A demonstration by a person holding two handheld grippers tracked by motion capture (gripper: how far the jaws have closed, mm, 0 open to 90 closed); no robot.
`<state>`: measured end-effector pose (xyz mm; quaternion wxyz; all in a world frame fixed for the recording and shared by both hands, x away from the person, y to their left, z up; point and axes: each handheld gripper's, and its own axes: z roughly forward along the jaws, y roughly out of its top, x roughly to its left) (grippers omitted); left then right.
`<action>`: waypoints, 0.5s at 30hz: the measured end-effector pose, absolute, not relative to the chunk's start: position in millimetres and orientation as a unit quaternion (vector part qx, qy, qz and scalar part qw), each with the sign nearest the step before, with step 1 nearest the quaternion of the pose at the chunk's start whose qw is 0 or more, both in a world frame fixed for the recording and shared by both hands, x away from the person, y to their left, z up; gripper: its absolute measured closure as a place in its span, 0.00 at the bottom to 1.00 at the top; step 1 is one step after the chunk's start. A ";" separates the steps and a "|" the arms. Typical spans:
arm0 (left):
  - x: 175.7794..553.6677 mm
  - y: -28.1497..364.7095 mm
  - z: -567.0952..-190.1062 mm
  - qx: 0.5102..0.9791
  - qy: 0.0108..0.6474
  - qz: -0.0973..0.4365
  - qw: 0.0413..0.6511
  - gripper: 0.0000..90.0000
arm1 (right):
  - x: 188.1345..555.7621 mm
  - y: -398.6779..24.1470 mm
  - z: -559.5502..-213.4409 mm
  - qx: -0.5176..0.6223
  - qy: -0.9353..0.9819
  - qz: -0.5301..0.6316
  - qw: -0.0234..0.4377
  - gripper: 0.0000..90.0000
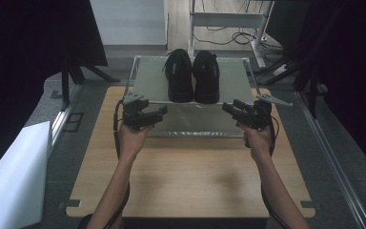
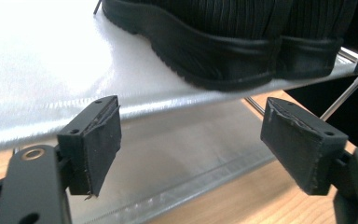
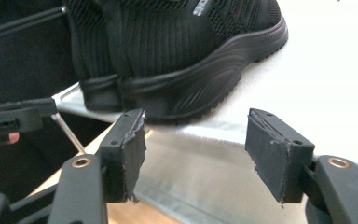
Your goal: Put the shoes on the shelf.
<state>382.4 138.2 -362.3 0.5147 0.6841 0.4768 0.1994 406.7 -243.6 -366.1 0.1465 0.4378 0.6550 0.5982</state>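
1. The left tool (image 1: 158, 113) and the right tool (image 1: 228, 109) are both held just in front of the near edge of the rack's upper shelf (image 1: 147, 81), each with its jaws spread and nothing between them. They flank the pair of black shoes (image 1: 193, 76) from left and right, which reads as a ready stance for reaching in at the heels.
2. The shoes stand side by side, heels toward the person, at the near middle of the upper shelf. The rack itself sits at the far end of the wooden tabletop (image 1: 190, 176).
3. The high view gives the layout: both forearms, the symmetric hold and the bare tabletop nearer the person.
4. The left gripper view shows the left shoe (image 2: 205, 42), its heel and ribbed sole resting on the shiny shelf sheet close to the edge, with a lower shelf (image 2: 177, 163) beneath.
5. The right gripper view shows the right shoe (image 3: 177, 51) from its outer side, and at its left edge what is probably the other tool and fingers, too cropped to be sure.
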 end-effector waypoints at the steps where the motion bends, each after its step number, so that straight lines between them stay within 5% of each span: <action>1: 380.4 138.7 -363.4 0.684 0.476 0.198 0.516 0.20 | 401.9 -245.0 -366.4 0.430 0.660 0.598 0.149 0.39; 15: 355.3 142.4 -384.5 0.693 0.478 0.197 0.502 0.14 | 378.9 -248.8 -377.0 0.409 0.691 0.577 0.150 0.29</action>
